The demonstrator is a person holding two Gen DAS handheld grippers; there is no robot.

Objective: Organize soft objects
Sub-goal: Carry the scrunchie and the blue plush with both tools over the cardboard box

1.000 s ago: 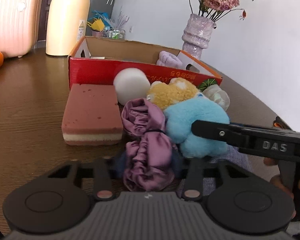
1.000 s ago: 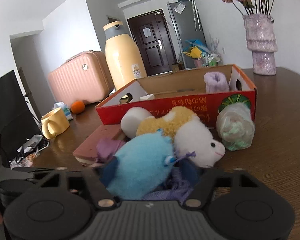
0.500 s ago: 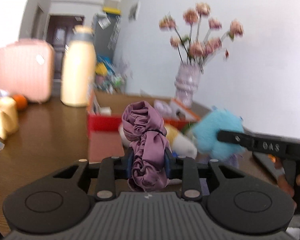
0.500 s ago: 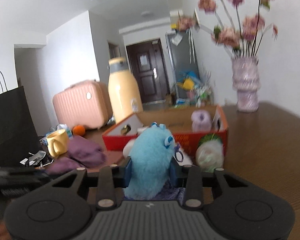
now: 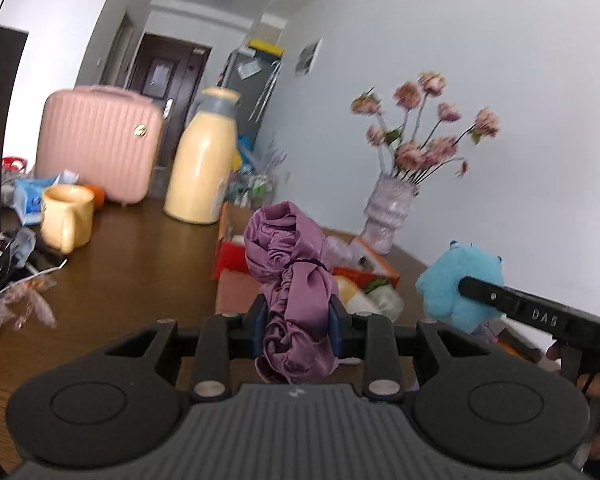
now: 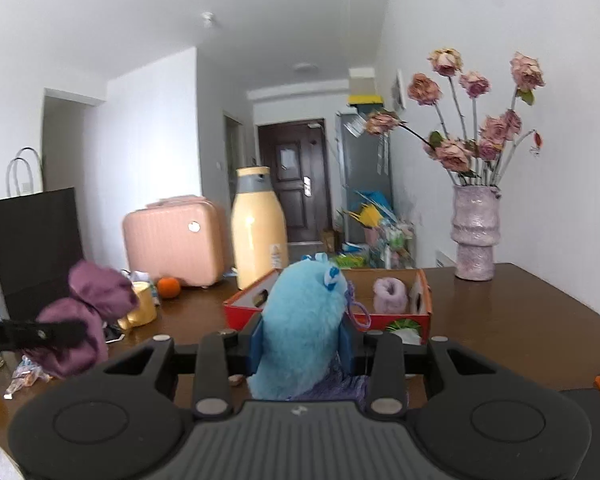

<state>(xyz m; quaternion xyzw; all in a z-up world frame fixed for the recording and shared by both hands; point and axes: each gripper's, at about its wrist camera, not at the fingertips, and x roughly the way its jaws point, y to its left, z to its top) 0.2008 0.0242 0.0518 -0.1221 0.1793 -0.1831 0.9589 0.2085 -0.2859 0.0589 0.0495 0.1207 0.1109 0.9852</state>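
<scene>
At the far left of the brown wooden table [image 6: 520, 312] stands a tall black paper bag [image 6: 32, 248] with crinkly snack wrappers [image 5: 16, 304] scattered in front of it. Next comes a pale yellow ceramic mug [image 5: 66, 216], an orange fruit [image 6: 169, 287] and a ribbed pink hard-shell suitcase [image 5: 96, 144], then a big cream-yellow flask with a grey collar [image 5: 204, 160].

The left gripper [image 5: 298, 322] is held up above the table, its blue-padded jaws clamped on a bunched mauve satin scrunchie-like cloth [image 5: 292, 280] that sticks up between them, tied round the middle by a thin dark band.

Beyond it lies an open red cardboard box with a brown inside [image 6: 380, 318]; a lilac fluffy roll [image 6: 390, 294] sits inside near its right end. Just in front of the box, on the table, are a flat pink sponge block [image 5: 236, 292] and a heap of other soft pieces, too blurred to tell apart.

To the right, the right gripper [image 6: 302, 342] is squeezed onto a fluffy sky-blue plush toy [image 6: 304, 328], also lifted off the table; a purple cord loop dangles from the toy's side. The jaws have just been closing on it.

Furthest right stands a knobbly lilac vase of dried pink roses [image 6: 474, 236] against the white wall.
</scene>
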